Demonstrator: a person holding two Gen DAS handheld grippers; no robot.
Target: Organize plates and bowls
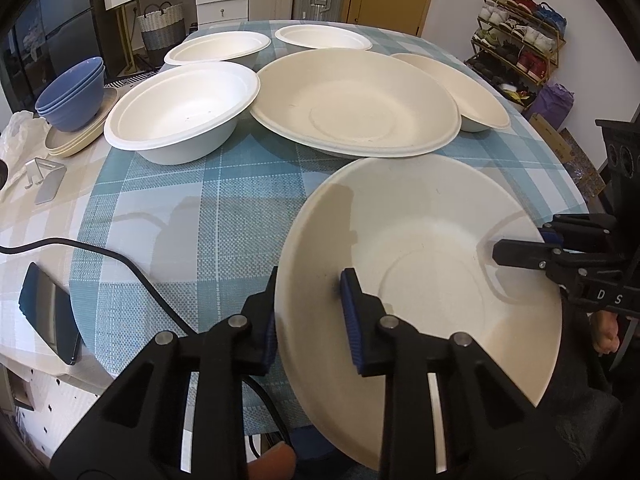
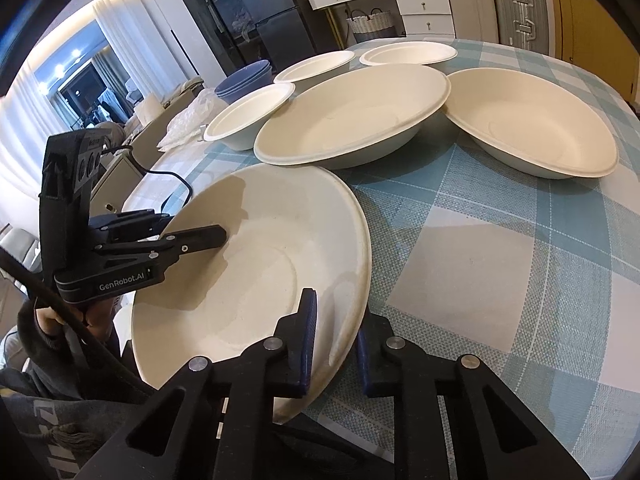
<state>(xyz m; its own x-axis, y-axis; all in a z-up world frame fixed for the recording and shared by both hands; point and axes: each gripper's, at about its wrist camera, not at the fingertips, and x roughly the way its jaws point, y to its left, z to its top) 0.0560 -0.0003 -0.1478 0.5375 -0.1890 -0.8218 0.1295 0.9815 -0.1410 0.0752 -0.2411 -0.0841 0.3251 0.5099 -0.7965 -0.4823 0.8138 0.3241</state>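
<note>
A large cream paper bowl (image 1: 420, 264) (image 2: 256, 272) sits tilted at the near edge of the checked table, held from both sides. My left gripper (image 1: 310, 316) is shut on its left rim, one blue pad inside the bowl and one outside. My right gripper (image 2: 334, 340) is shut on the opposite rim in the same way. Each gripper also shows in the other's view, clamped on the far rim. Behind it lie a bigger cream bowl (image 1: 356, 112) (image 2: 352, 120), another cream bowl (image 1: 460, 88) (image 2: 532, 124) and three white bowls (image 1: 180, 108) (image 1: 218, 48) (image 1: 324, 36).
A stack of blue bowls (image 1: 72, 96) stands on beige plates (image 1: 76, 140) at the table's left. A phone (image 1: 48, 316), a black cable (image 1: 120, 264) and a small metal stand (image 1: 46, 178) lie near the left edge. A shoe rack (image 1: 516, 36) stands beyond the table.
</note>
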